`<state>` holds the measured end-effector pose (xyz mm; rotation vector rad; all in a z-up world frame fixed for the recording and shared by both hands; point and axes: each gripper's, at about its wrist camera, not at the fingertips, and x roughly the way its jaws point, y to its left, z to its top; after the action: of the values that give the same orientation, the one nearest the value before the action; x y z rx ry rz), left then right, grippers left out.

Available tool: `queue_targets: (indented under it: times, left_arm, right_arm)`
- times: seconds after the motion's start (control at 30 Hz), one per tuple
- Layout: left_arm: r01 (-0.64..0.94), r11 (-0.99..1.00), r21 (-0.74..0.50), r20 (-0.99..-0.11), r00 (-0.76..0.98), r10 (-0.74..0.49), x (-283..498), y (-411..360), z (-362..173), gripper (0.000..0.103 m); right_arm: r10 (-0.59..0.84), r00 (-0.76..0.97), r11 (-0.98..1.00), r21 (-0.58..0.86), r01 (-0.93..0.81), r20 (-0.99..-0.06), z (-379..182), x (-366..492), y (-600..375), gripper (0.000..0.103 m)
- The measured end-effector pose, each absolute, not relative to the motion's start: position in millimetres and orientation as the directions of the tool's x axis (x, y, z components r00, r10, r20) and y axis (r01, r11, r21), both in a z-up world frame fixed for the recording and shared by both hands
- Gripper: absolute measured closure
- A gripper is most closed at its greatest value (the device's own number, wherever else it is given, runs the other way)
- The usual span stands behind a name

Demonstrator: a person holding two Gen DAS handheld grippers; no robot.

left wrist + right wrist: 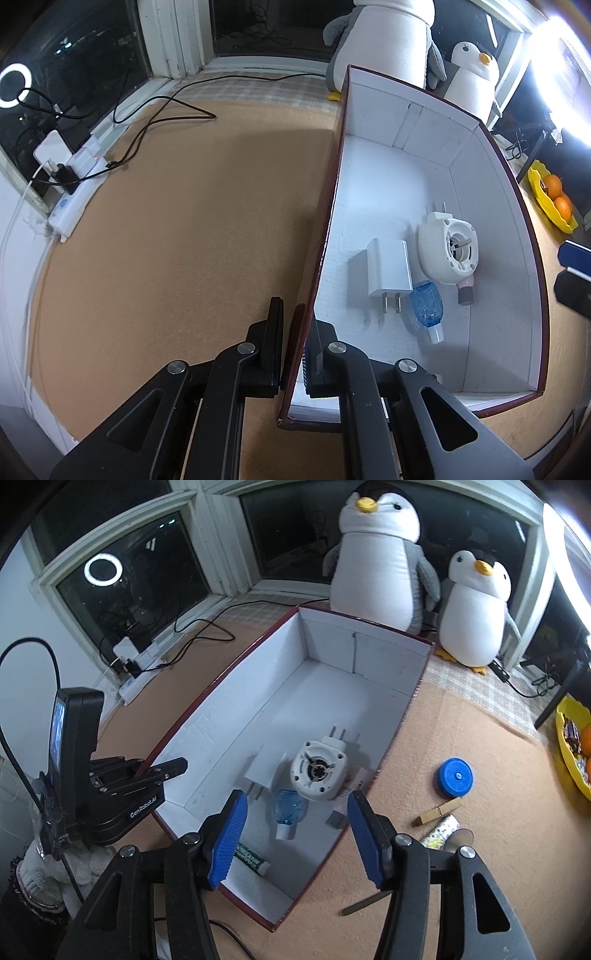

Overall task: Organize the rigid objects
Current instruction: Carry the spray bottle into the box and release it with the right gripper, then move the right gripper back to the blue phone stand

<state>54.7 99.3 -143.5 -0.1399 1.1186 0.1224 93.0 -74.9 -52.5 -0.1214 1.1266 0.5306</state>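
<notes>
A cork-brown table (166, 240) sits by dark windows (129, 587). The left gripper (295, 332) pinches the box (388, 192) wall; the right gripper (297, 834) hangs spread above the box's near end.

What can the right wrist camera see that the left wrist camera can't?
Only the right wrist view shows the blue lid, the wooden clothespin, and the green-labelled tube inside the box. Only the left wrist view shows the left gripper up close, shut on the box wall. Both show the box, the white charger, the round white plug-in, the small blue bottle and the penguin toys.
</notes>
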Motion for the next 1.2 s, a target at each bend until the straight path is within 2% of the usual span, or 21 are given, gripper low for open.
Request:
queue_targets:
  times: [0.4, 0.8, 1.2]
  left_arm:
    - [-0.136, 0.99, -0.048, -0.906, 0.424, 0.014, 58.4, 98.4, -145.9, 0.096]
    - [-0.101, 0.994, -0.038, -0.911, 0.413, 0.007, 60.0, 96.5, -146.1, 0.095]
    - [-0.081, 0.996, -0.033, -0.914, 0.406, 0.002, 61.1, 93.8, -146.1, 0.09]
  right_arm:
    - [0.302, 0.365, 0.935, 0.198, -0.295, -0.881, -53.1, 100.8, -129.3, 0.051]
    - [0.199, 0.375, 0.979, 0.197, -0.045, -0.905, -75.3, 104.0, -215.5, 0.051]
    - [0.139, 0.32, 0.985, 0.163, 0.049, -0.937, -108.0, 97.6, -254.9, 0.051]
